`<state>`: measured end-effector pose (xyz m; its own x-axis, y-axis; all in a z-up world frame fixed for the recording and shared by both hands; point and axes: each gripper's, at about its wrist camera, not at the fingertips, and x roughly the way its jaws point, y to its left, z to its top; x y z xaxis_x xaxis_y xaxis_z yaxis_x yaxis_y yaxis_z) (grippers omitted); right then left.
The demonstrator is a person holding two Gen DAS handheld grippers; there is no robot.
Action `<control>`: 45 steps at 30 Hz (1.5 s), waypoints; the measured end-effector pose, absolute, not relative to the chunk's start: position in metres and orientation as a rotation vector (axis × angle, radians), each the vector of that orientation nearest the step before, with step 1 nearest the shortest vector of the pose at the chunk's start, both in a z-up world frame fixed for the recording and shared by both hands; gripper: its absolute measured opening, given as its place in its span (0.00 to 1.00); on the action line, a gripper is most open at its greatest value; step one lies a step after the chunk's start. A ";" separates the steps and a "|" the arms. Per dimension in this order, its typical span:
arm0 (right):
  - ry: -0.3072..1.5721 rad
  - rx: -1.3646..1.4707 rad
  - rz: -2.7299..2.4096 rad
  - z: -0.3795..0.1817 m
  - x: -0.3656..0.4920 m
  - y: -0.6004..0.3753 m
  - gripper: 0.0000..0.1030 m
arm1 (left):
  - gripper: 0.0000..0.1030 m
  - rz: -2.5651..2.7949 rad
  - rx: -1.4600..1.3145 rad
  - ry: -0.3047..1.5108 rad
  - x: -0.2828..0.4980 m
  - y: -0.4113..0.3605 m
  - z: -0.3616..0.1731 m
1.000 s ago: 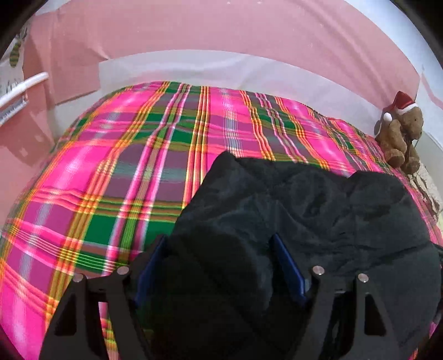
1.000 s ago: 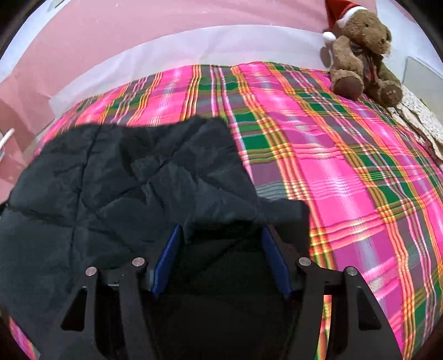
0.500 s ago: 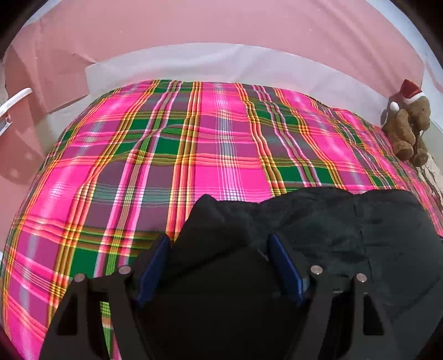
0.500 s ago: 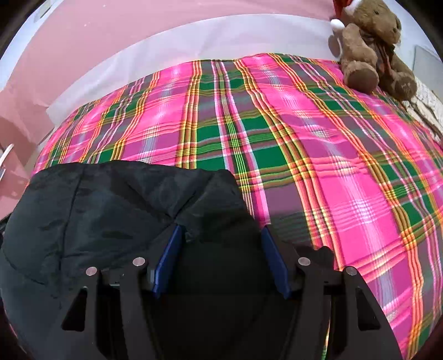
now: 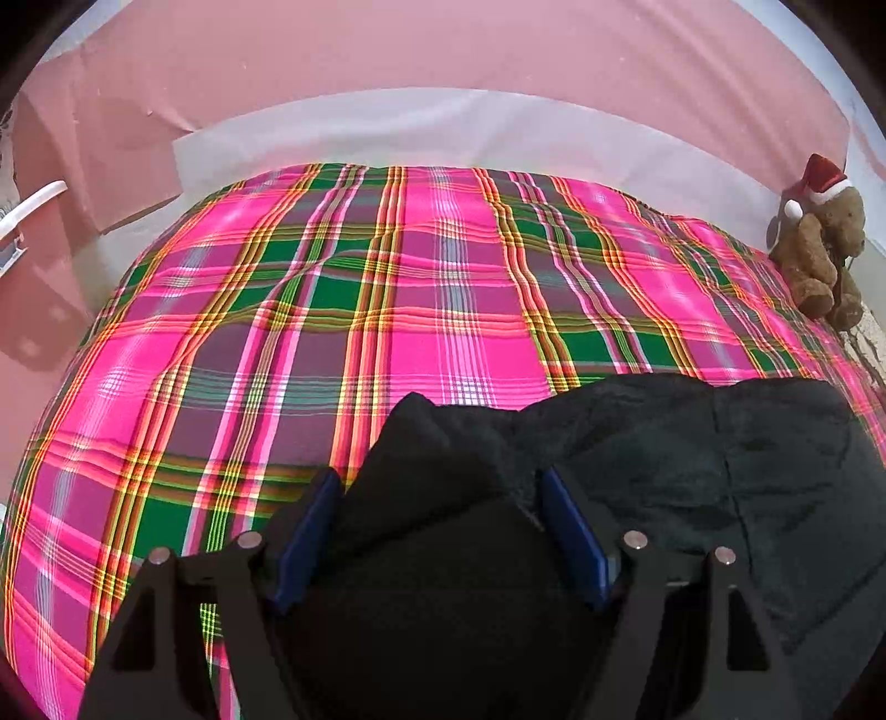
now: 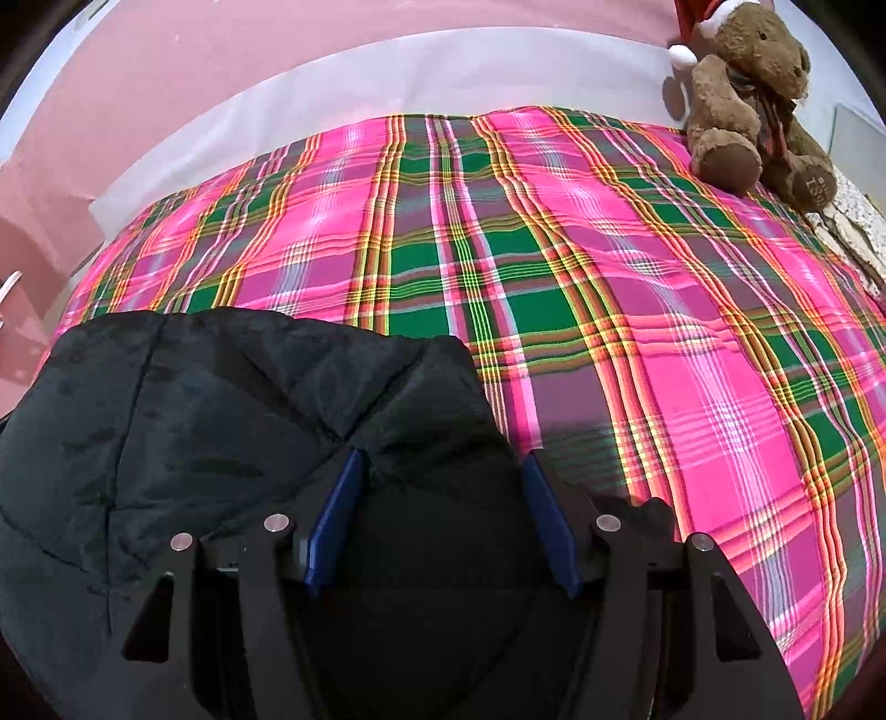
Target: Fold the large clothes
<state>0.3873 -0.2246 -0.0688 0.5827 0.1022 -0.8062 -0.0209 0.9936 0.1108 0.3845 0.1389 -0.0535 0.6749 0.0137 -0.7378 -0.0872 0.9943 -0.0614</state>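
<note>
A large black quilted garment [image 5: 692, 459] lies bunched on the near part of a pink and green plaid bed cover [image 5: 443, 310]. My left gripper [image 5: 438, 479] grips its left corner, and a thick fold of black fabric fills the gap between the blue pads [image 5: 310, 526]. In the right wrist view the same garment [image 6: 194, 415] spreads to the left. My right gripper [image 6: 441, 458] holds its right corner, with fabric packed between both pads [image 6: 545, 515]. The garment's near part is hidden under both grippers.
A brown teddy bear [image 6: 742, 111] in a red hat [image 5: 825, 177] sits at the bed's far right corner, next to a pale lace cloth [image 6: 853, 221]. A white sheet [image 5: 443, 127] and a pink wall [image 5: 443, 50] lie behind the bed. A white bar [image 5: 33, 205] shows at far left.
Both grippers drew the garment's corners back toward the near edge of the bed, so its far edge retreated and more plaid cover shows. Over the last half second almost nothing moved.
</note>
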 end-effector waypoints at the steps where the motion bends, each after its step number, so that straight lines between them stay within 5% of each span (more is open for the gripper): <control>1: 0.946 0.092 0.071 -0.069 0.388 -0.224 0.58 | 0.76 0.057 -0.096 0.827 0.384 0.139 -0.054; 17: 0.952 0.094 0.047 -0.068 0.389 -0.226 0.59 | 0.77 0.081 -0.096 0.837 0.383 0.141 -0.050; 28: 0.766 0.073 0.170 0.019 0.304 -0.205 0.59 | 0.76 -0.051 -0.099 0.662 0.311 0.110 0.028; 37: 0.851 -0.031 0.181 -0.029 0.295 -0.172 0.59 | 0.77 -0.149 -0.029 0.776 0.317 0.042 -0.029; 45: 0.817 -0.068 0.152 -0.019 0.279 -0.174 0.59 | 0.76 -0.137 -0.058 0.768 0.304 0.052 -0.016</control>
<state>0.2788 -0.1745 -0.0193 0.6743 0.1087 -0.7305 -0.1608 0.9870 -0.0016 0.3037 0.0522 -0.0158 0.7105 -0.1451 -0.6885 0.1025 0.9894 -0.1028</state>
